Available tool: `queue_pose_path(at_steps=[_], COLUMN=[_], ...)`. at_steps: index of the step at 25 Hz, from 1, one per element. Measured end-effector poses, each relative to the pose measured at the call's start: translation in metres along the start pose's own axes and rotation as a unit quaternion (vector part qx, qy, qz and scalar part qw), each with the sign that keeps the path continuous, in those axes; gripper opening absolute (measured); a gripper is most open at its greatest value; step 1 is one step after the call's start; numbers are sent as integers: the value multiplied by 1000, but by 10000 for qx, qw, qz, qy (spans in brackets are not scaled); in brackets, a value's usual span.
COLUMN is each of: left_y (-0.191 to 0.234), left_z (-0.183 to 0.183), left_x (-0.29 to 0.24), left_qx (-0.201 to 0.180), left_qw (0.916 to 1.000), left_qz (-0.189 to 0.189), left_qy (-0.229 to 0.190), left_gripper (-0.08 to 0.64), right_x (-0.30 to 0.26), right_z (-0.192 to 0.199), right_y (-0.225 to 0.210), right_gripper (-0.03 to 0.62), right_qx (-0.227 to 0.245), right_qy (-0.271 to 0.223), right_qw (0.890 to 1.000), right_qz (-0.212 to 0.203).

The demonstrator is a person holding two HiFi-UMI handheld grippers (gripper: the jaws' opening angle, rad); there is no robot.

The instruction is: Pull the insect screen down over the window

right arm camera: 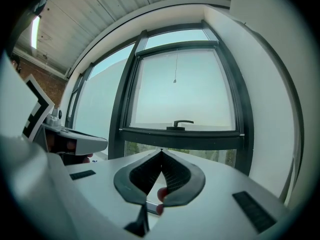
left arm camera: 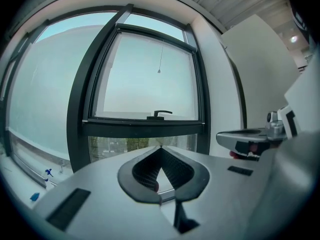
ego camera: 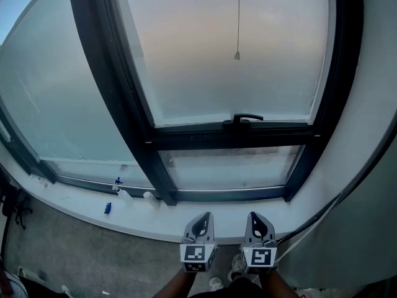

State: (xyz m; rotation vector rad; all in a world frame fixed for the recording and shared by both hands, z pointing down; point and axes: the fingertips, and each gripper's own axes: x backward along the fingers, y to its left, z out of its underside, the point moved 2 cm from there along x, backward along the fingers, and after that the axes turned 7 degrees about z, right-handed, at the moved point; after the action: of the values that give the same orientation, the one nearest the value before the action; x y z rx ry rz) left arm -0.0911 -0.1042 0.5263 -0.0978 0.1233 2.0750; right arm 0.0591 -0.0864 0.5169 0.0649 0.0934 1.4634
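Both grippers are clenched, jaws pressed together with nothing between them. The left gripper [ego camera: 206, 216] and the right gripper [ego camera: 254, 216] sit side by side, low down, pointing at the window [ego camera: 186, 138].

Here's the danger as I read it. The pull cord [ego camera: 239, 17] is a thin line with a small weight [ego camera: 237, 55] at its end, and shut jaws can't take it. They have to part first, or they'll only knock the cord swinging. Close a touch off-line and the cord slips past the pads. The window handle [ego camera: 247, 118] sits right on the way up, so a careless reach could snag it. And a sideways yank rather than a straight pull down may jam the screen or let it snap back up.

Now the layout. The cord hangs well above and ahead of both grippers, in front of the upper pane. It is over the gap between them, a little toward the right gripper's side. The handle lies between the grippers and the weight. The insect screen itself I can't make out; I'd judge it rolled up above the pane, beyond the cord. Neither gripper touches anything.
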Motion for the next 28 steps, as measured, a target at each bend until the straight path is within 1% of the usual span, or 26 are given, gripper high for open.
queue_pose_path(at_steps=[7, 10, 14, 16, 19, 22, 25, 28], left_y=[6, 13, 17, 20, 25, 31, 36, 42], left_z=[-13, -23, -26, -28, -33, -36, -42, -43], left_x=[-49, -72, -104, -117, -136, -153, -167, -180], left_qx=[-73, -114, -162, -191, -117, -195, -153, -159], left_qw=[9999, 9997, 9997, 9997, 9996, 9995, 9993, 9992], left_qz=[-73, -200, -127, -159, -216, -201, -271, -328], left_qy=[-58, -68, -110, -86, -140, -145, -193, -183], left_gripper=[2, 2, 2, 2, 2, 3, 2, 2], right_x=[-46, -67, -93, -108, -129, -146, -164, -177], right_z=[1, -1, 3, -2, -12, -17, -22, -25], right_y=[-13, -22, -36, -41, -47, -52, -56, -60], right_gripper=[3, 3, 3, 3, 3, 3, 3, 3], right_qx=[-62, -72, -80, -65, -41, -23, 76, 36], right_qy=[-16, -72, -54, -143, -325, -361, -439, -516], right_qw=[9998, 9997, 9997, 9995, 9989, 9986, 9980, 9974], right_qz=[-200, -238, -232, -271, -342, -386, -451, -496])
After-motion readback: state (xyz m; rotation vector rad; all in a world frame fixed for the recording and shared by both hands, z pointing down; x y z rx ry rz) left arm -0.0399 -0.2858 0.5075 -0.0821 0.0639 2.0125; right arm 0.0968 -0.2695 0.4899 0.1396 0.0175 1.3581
